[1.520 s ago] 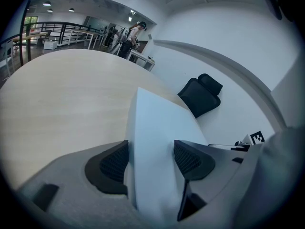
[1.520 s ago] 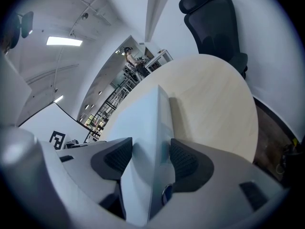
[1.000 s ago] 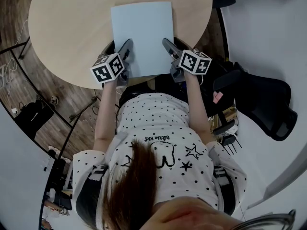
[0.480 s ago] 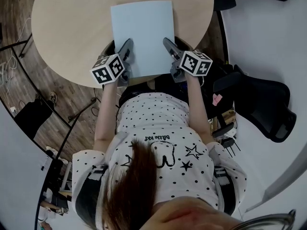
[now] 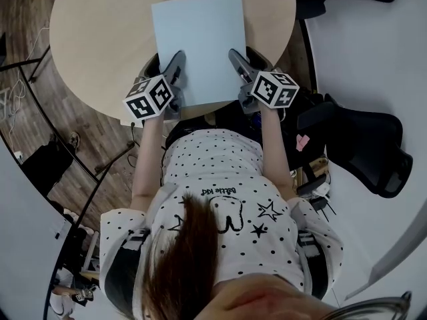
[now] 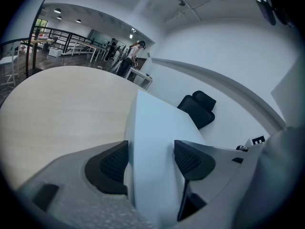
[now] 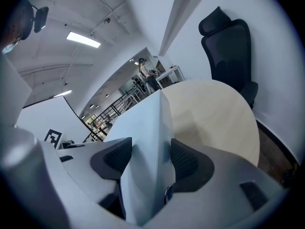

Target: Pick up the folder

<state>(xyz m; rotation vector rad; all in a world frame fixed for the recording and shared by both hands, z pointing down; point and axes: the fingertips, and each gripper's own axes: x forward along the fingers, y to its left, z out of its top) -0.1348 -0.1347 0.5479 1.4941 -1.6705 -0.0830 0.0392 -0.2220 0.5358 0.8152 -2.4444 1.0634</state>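
The left tongs are shut tight on the near left edge of the folder. The pale blue sheet fills the gap between the two dark pads. The right tongs are shut tight on the near right edge of the same folder. So the folder sits between the two tongs and reaches out in front of them, over the round, light wood surface. Behind each pair of tongs is its cube with black and white squares. Behind the cubes are the person's bare arms and a dotted shirt. A black chair stands to the right of the right tongs, off the surface.
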